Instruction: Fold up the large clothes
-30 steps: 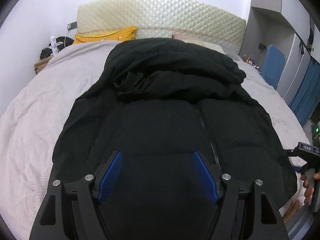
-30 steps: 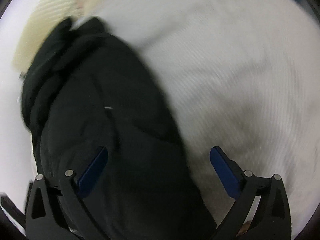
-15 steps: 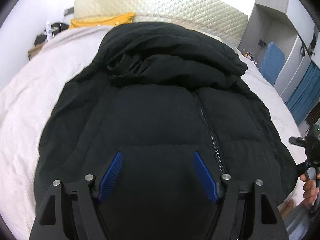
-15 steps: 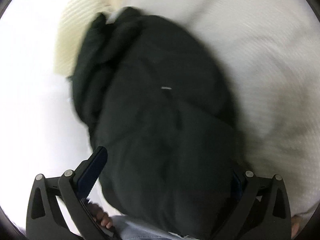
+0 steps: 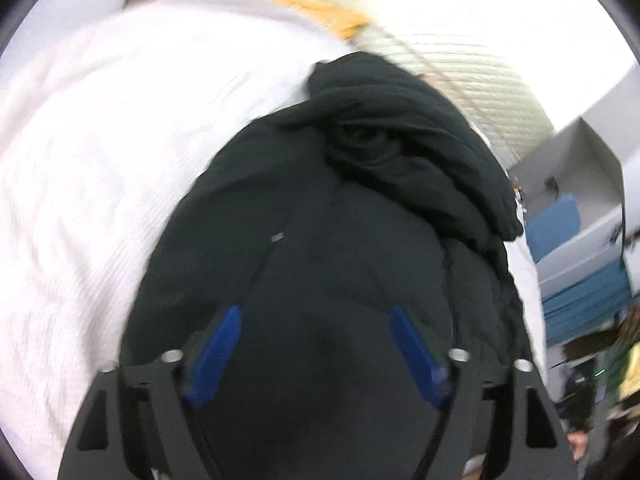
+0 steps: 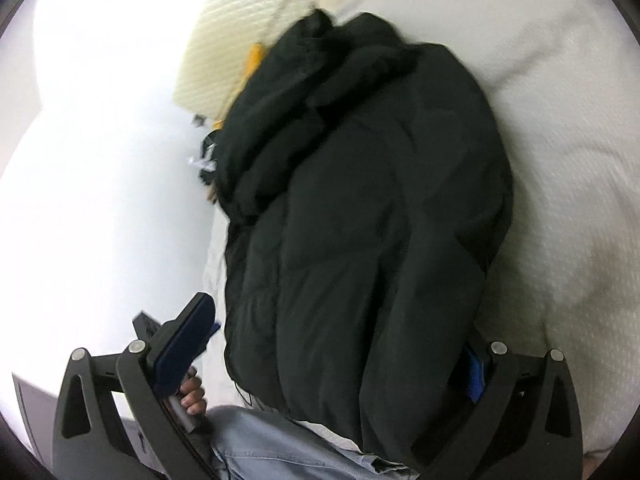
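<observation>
Bed (image 5: 80,184): covered by a white ribbed blanket that fills the left of the left wrist view and the right of the right wrist view (image 6: 568,152).
Jacket (image 5: 320,248): a big black padded jacket lying on the bed, its bulk bunched lengthwise; the zip runs down the front in the left wrist view, and a thicker rumpled part, perhaps hood or collar, sits at the far end toward the headboard. In the right wrist view (image 6: 360,208) its near edge hangs over the side of the bed in front of the person's legs.
Headboard (image 5: 472,76): cream, quilted, behind the far end of the jacket.
Yellow pillow (image 5: 320,16): at the head of the bed, blurred.
Person's trousers (image 6: 280,452): light grey-blue cloth at the bottom of the right wrist view, just beside the jacket's edge.
Left gripper (image 5: 316,340): jaws stand wide apart and have just been opening; the blue pads hover over the jacket's front without pinching the cloth.
Right gripper (image 6: 340,344): jaws spread wide with the jacket's near end between them; the right pad is half hidden by cloth, and I cannot tell whether the pads press on it.
Hand (image 6: 194,394): fingers wrapped on a handle, low in the right wrist view, beside the left pad.
</observation>
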Demonstrator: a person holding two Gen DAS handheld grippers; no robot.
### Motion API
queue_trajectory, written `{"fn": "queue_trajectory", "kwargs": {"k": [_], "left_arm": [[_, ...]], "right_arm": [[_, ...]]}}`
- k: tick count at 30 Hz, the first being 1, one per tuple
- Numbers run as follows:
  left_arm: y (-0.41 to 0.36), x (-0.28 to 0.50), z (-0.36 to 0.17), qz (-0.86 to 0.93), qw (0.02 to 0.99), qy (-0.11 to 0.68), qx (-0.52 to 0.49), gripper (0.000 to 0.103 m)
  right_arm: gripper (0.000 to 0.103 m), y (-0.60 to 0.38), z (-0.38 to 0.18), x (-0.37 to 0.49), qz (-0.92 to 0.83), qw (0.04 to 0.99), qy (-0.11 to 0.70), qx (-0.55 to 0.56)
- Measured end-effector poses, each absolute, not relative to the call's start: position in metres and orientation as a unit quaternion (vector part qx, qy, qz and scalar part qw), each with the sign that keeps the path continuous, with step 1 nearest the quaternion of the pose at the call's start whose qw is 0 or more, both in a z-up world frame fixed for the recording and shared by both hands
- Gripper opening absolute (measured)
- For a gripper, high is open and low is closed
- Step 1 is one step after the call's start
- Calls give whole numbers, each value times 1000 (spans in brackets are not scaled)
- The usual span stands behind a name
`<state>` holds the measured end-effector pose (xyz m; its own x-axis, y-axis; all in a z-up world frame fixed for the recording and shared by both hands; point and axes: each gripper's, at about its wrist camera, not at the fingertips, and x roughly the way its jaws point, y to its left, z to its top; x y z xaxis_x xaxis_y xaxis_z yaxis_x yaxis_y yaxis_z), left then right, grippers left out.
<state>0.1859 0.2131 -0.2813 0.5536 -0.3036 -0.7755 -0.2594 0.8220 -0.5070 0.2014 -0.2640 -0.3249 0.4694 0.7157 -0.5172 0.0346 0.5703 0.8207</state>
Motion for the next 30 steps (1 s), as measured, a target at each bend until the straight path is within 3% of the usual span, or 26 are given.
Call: {"fn": "queue_trajectory", "kwargs": {"k": [9, 21, 30], "left_arm": [[276, 165, -325, 23, 746, 524, -411, 89], [272, 171, -351, 122, 714, 579, -375, 89], [241, 185, -345, -27, 716, 565, -408, 89]], "right_arm": [[103, -290, -353, 196, 122, 744, 493, 435], [103, -286, -371, 197, 64, 747, 526, 401], [103, -279, -381, 201, 72, 735, 537, 407]]}}
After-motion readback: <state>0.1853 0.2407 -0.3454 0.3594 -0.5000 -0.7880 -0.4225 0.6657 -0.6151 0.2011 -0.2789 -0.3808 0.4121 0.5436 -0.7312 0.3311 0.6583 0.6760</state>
